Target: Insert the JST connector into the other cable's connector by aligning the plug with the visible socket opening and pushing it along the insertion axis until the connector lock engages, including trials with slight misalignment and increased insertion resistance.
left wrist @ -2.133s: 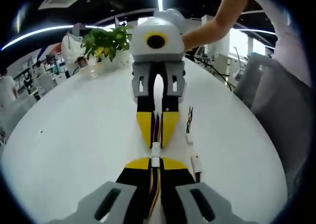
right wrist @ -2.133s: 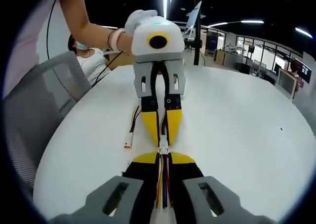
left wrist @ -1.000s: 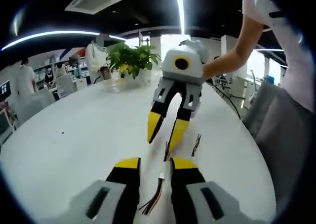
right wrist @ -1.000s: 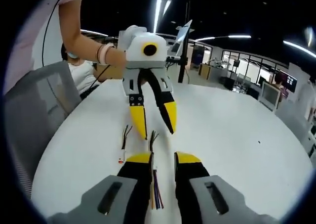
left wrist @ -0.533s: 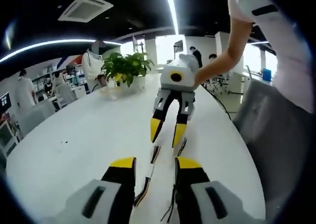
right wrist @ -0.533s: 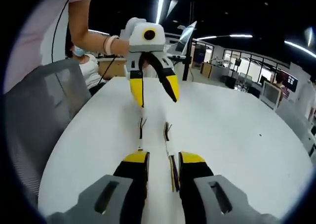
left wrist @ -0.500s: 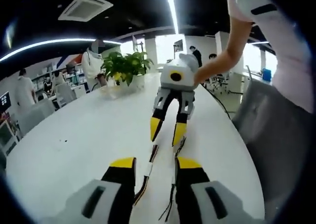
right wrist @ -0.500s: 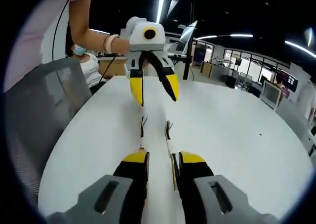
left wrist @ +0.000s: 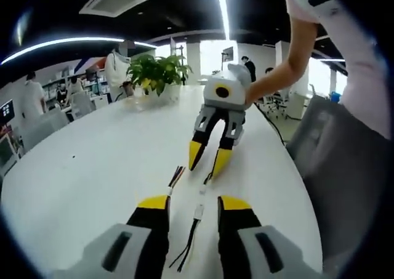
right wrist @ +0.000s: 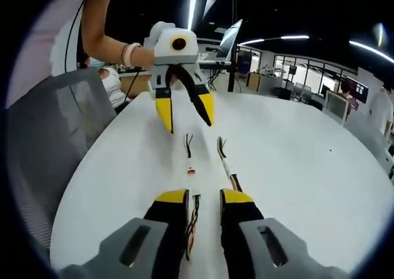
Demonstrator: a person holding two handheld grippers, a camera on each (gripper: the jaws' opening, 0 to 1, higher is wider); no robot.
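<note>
A potted plant (left wrist: pixel 157 69) stands far beyond the left gripper (left wrist: pixel 191 205), whose jaws gape empty. A wired connector (left wrist: pixel 199 210) lies between them on the table (left wrist: pixel 92 162). The right gripper (right wrist: pixel 204 199) is likewise spread, holding nothing; cables (right wrist: pixel 229 168) lie ahead, seemingly unjoined.

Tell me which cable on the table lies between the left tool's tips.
The cable with the white connector; the other cable lies outside the tips, beside the left one.

No readable text or labels, distant shelves and screens perhaps too blurred
</note>
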